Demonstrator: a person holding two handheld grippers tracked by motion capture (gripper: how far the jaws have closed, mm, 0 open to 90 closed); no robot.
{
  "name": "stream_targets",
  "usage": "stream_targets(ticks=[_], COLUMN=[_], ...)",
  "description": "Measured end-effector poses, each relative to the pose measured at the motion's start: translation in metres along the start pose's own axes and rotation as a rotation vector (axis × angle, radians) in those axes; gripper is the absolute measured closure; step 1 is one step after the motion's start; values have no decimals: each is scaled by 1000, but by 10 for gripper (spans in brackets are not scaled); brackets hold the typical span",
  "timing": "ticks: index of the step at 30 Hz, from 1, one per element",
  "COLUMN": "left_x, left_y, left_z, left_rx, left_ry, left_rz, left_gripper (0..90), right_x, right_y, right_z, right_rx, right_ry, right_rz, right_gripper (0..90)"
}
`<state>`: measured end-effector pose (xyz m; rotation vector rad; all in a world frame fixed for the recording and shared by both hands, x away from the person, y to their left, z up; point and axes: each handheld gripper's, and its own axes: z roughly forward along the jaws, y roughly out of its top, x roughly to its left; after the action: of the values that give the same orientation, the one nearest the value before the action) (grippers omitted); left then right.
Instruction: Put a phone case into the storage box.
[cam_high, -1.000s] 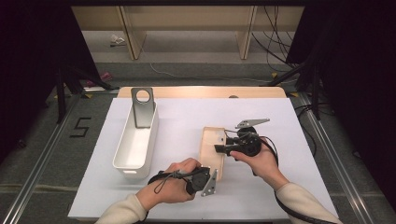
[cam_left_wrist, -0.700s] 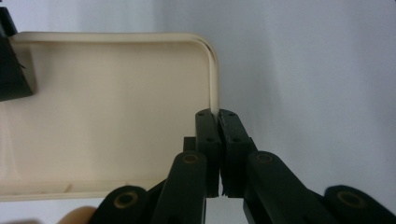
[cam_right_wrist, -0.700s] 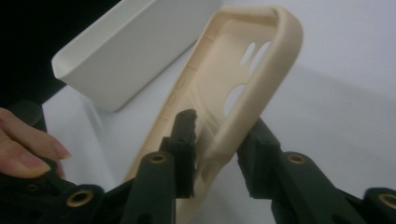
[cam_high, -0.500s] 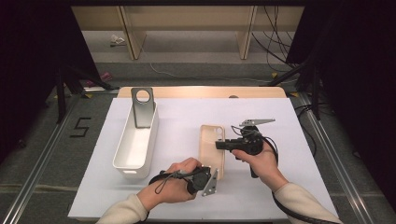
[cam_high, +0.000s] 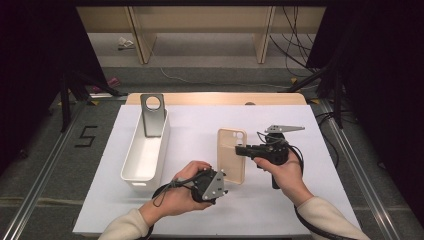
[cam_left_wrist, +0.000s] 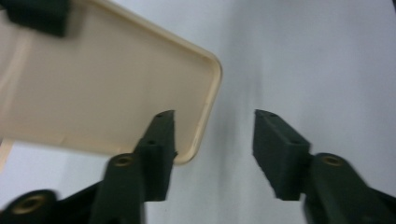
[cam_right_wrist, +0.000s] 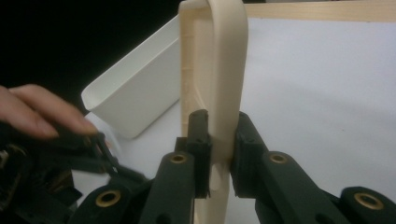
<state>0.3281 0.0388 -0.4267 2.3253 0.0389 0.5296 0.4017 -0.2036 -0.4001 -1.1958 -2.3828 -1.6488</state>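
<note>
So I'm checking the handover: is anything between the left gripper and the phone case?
Nothing visible does. The left gripper has just opened at the phone case corner, one jaw over it; the right gripper clamps the case.

- A white bin (cam_high: 145, 152) sits on the desk's (cam_high: 310, 210) left part.
- A grey metal stand (cam_high: 152, 114) with a round hole leans at its far end.

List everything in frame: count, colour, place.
phone case: 1, beige, mid-table, its edge clamped in the right gripper
bin: 1, white, long, on the table's left side
metal plate: 1, grey with a round hole, standing at the bin's far end
table cover: 1, white, over a wooden top
left gripper: 1, black, jaws apart at the case's near corner
right gripper: 1, black, jaws shut on the case
hands: 2, one on each gripper
</note>
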Motion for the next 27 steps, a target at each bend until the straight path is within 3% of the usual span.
stream_targets(ticks=[5,9,15,17,23,27], left_x=[5,7,13,16,24,30], left_y=[-14,-25,-31,-30,-20,-15], left_z=[-12,-18,-25,-26,-29,-28], left_rx=[-87,-142,-199,-216,-247,-265], left_ry=[46,70,122,133,187,200], left_rz=[-175,-311,-451,-478,-501,-539], left_gripper=[314,300,311,324,354,366], right_x=[-2,-2,0,1,3,4], right_y=[-2,-5,-8,-8,-10,-11], right_z=[-5,-9,-12,-13,-11,-11], right_rx=[-9,-9,-19,-21,-21,-22], right_ry=[-6,-10,0,3,3,0], right_rz=[-14,-30,-34,-37,-35,-36], right_gripper=[805,805,804,804,804,804])
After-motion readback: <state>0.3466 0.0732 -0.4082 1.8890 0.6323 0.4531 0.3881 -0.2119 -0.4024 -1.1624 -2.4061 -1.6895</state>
